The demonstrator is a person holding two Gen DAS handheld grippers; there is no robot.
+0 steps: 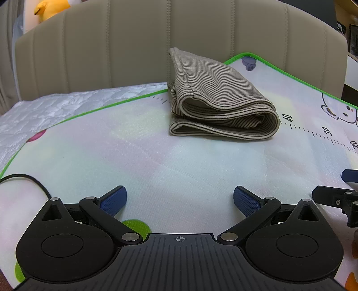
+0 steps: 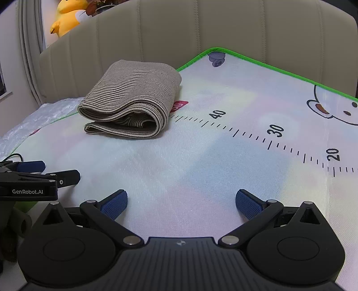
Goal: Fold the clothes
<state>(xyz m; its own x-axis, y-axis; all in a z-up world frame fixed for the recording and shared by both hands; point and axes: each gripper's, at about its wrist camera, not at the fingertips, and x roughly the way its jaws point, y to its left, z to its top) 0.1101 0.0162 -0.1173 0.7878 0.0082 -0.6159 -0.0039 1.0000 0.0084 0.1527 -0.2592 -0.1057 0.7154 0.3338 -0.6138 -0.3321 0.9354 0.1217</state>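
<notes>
A striped beige garment point(image 1: 214, 100) lies folded into a thick bundle on the pastel play mat point(image 1: 156, 161), far ahead of both grippers. In the right wrist view the same garment point(image 2: 132, 98) sits at upper left near the mat's green border. My left gripper point(image 1: 180, 201) is open, low over bare mat, with nothing between its blue pads. My right gripper point(image 2: 181, 204) is likewise open over bare mat. Each gripper shows at the other view's edge: the right gripper point(image 1: 344, 190) at far right, the left gripper point(image 2: 40, 174) at far left.
A beige padded headboard point(image 1: 134, 44) rises behind the mat. A white quilted mattress point(image 1: 44, 112) shows at left. A black cable point(image 1: 26, 179) runs over the mat's near-left corner. A yellow plush toy point(image 2: 67, 15) sits behind the headboard. A printed ruler scale point(image 2: 275, 134) crosses the mat.
</notes>
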